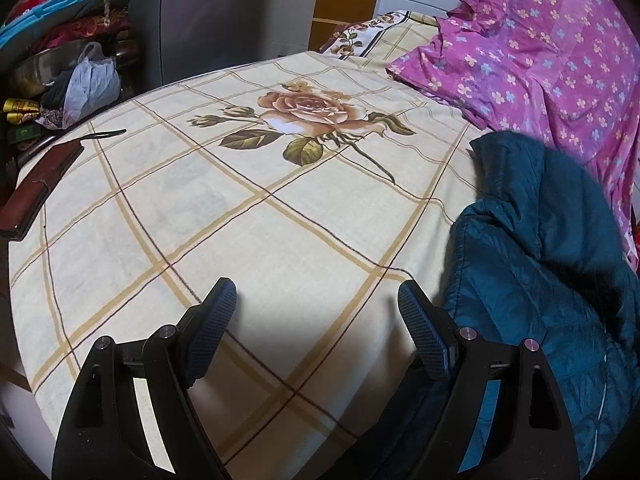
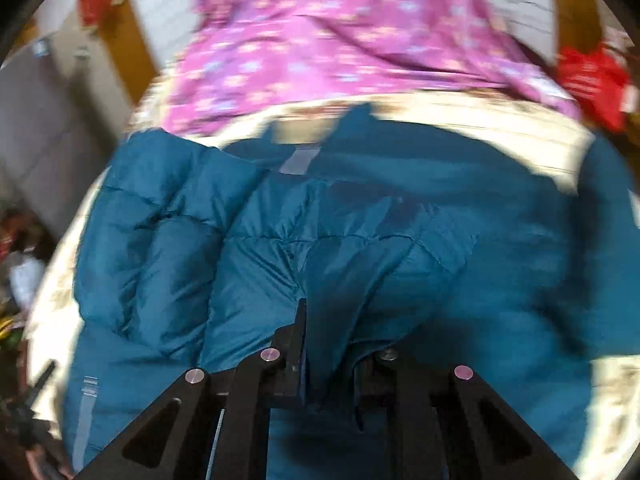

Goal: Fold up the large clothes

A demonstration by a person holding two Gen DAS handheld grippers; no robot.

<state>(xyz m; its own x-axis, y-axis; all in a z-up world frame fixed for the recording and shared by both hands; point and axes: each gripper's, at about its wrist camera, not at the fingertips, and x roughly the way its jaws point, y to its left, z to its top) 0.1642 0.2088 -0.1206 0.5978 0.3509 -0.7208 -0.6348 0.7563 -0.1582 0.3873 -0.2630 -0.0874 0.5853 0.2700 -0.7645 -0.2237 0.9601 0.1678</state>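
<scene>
Gripping a fold of the teal jacket, the right gripper has its jaws closed tight on the fabric. Beside the jacket's edge, the left gripper hangs wide apart and holds nothing, over the rose-print sheet. The jacket lies bunched on the bed, with a purple quilt beyond. Its pale tag is too blurred to read.
</scene>
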